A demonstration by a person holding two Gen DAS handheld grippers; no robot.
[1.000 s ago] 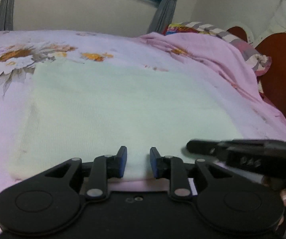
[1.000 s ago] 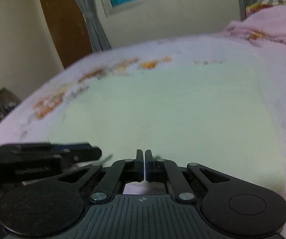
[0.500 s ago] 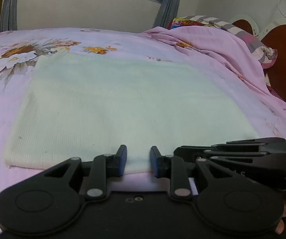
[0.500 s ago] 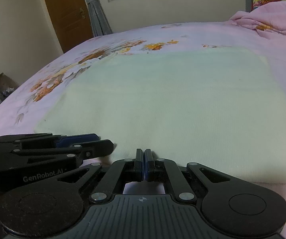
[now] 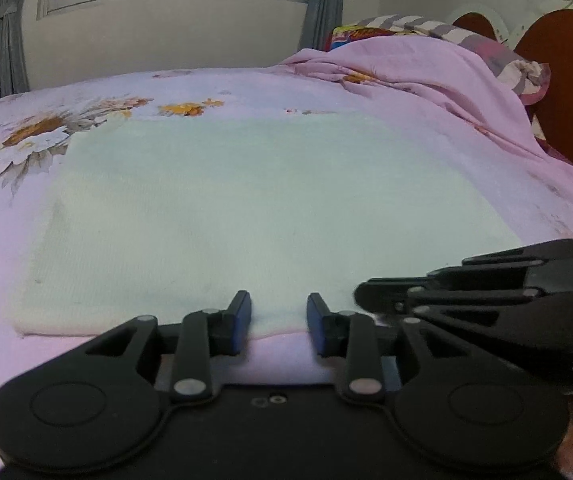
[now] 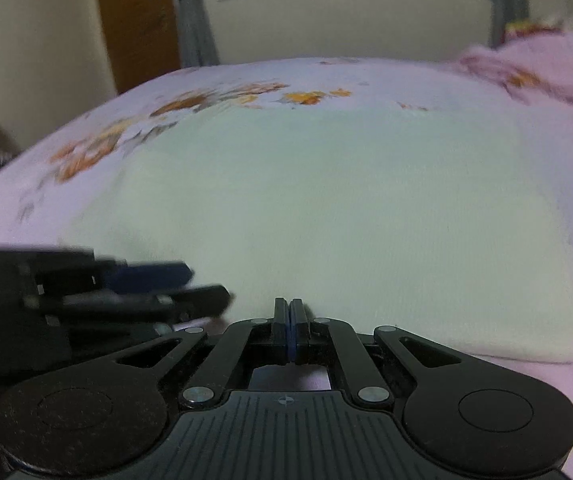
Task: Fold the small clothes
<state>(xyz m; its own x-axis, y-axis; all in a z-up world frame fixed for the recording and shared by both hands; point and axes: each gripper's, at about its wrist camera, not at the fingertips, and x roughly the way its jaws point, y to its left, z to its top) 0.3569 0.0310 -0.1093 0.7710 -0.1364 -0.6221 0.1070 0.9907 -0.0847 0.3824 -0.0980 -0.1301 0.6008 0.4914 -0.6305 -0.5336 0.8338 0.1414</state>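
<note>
A pale cream cloth (image 5: 254, 208) lies flat as a folded rectangle on the pink floral bedsheet (image 5: 2, 264). My left gripper (image 5: 278, 320) sits at the middle of its near edge. Its jaws are opening, and the cloth's edge lies between the blue pads (image 5: 243, 316) without being pinched. My right gripper (image 6: 289, 320) is shut at the same near edge (image 6: 406, 336), pads together with nothing seen between them. Each gripper shows in the other's view: the right gripper (image 5: 370, 300) just to the right, the blurred left gripper (image 6: 190, 284) just to the left.
A rumpled pink blanket (image 5: 426, 76) and a striped pillow (image 5: 482, 44) are piled at the far right by a brown headboard (image 5: 566, 80). A window with grey curtains (image 5: 326, 12) is behind the bed. A wooden door (image 6: 138, 20) stands far left.
The left gripper's jaws have spread wider at the cloth's near edge. Both grippers have shifted a little along that edge. The cloth has stayed flat and the right gripper has stayed shut.
</note>
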